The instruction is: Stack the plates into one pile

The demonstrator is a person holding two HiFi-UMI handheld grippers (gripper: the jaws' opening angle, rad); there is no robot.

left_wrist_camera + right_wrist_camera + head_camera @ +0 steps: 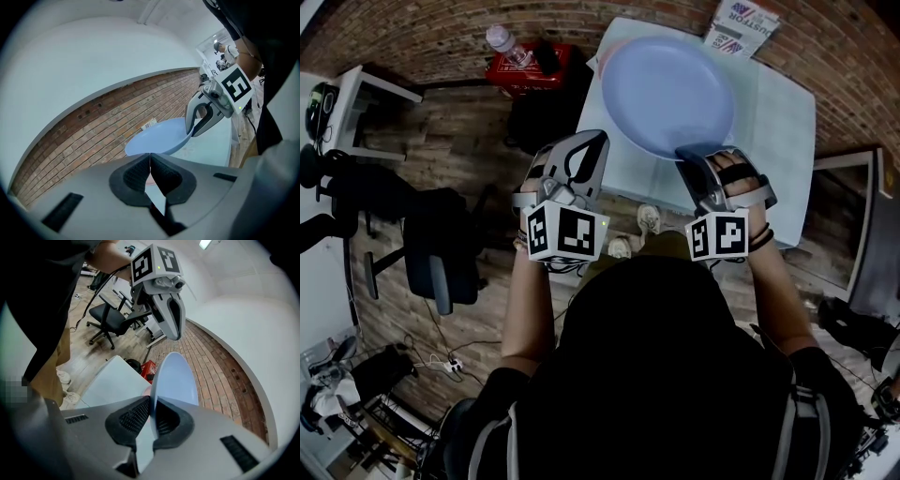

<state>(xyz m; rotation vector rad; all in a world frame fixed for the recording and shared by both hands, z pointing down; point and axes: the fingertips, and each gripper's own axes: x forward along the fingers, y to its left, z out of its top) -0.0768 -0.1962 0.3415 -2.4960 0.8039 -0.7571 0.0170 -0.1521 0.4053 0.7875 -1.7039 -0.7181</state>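
- Your right gripper [151,414] is clenched on the near rim of the blue plate [176,378], which juts out ahead of its jaws above the white table [783,131].
- Your left gripper [150,169] has its jaws pressed together and empty, with the plate just beyond them.

Blue plate [666,94]: round, shallow, plain, near rim pinched in my right gripper [692,156], over the table [778,122]; pink plate [602,58]: beneath it, only an edge showing.
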